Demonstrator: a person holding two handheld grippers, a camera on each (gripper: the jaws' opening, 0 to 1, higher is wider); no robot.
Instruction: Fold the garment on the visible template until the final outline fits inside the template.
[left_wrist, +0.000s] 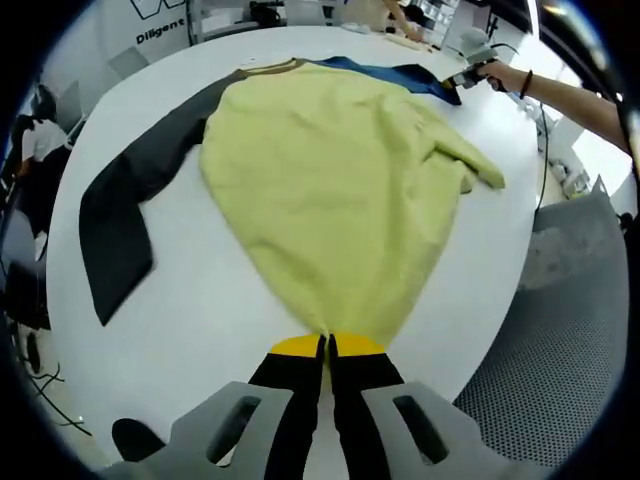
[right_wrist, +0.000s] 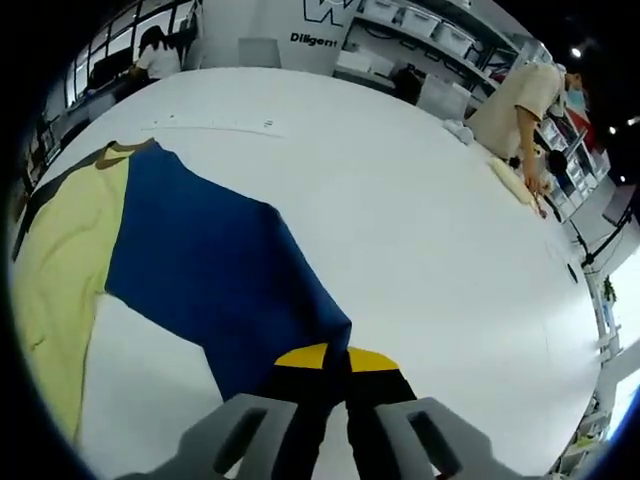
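In the left gripper view, the garment (left_wrist: 330, 190) lies flat on the white counter (left_wrist: 200, 310). Its yellow body fills the middle of the frame. One dark grey sleeve (left_wrist: 125, 215) runs down the left side of the frame. A blue sleeve (left_wrist: 400, 75) stretches toward the upper right. The left gripper (left_wrist: 327, 345) rises from the bottom middle. Its jaws are pressed together, and the lower edge of the yellow cloth comes to a point right at the tips, so it looks pinched there. The long way of the garment runs from these tips straight up the frame to the collar. Far off, in the upper right, a hand (left_wrist: 497, 74) holds the right gripper (left_wrist: 470, 68) at the end of the blue sleeve.

In the right gripper view, the blue sleeve (right_wrist: 215, 275) runs from the upper left down to the bottom middle. There the right gripper (right_wrist: 335, 358) has its jaws closed, and the sleeve end meets the tips. I think it is gripping the sleeve, but the dark cloth hides the exact spot. The yellow body (right_wrist: 60, 270) lies at the left edge of the frame. So the body is left of this gripper, and the sleeve would have to fold that way. I cannot pick out a template outline in either view.
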